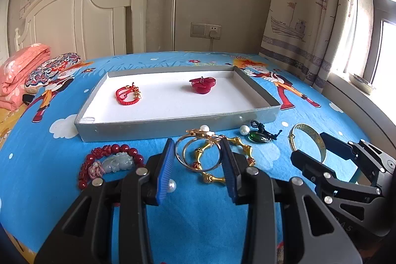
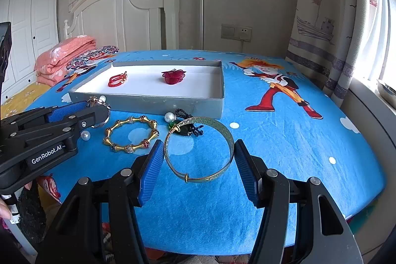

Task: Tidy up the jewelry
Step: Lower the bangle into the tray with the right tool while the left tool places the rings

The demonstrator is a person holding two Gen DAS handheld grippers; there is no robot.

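Note:
A grey tray (image 1: pixel 173 126) with a white floor lies on the blue bedsheet and holds a red cord bracelet (image 1: pixel 126 93) and a red flower piece (image 1: pixel 202 84). My left gripper (image 1: pixel 198 160) is open, its pads on either side of two thin gold hoops (image 1: pixel 198 152) with pearls. My right gripper (image 2: pixel 198 162) is open around a wide gold bangle (image 2: pixel 199 147), also seen in the left wrist view (image 1: pixel 309 140). A gold beaded bracelet (image 2: pixel 131 135), a green pendant (image 1: pixel 258 136), loose pearls (image 1: pixel 244 129) and a red bead bracelet (image 1: pixel 109 162) lie before the tray.
A folded pink quilt (image 1: pixel 22 71) and a patterned pillow (image 1: pixel 52 68) lie at the left by the white headboard (image 1: pixel 81 14). A curtain (image 1: pixel 309 6) and window sill are on the right. The sheet's front edge drops off near the right gripper.

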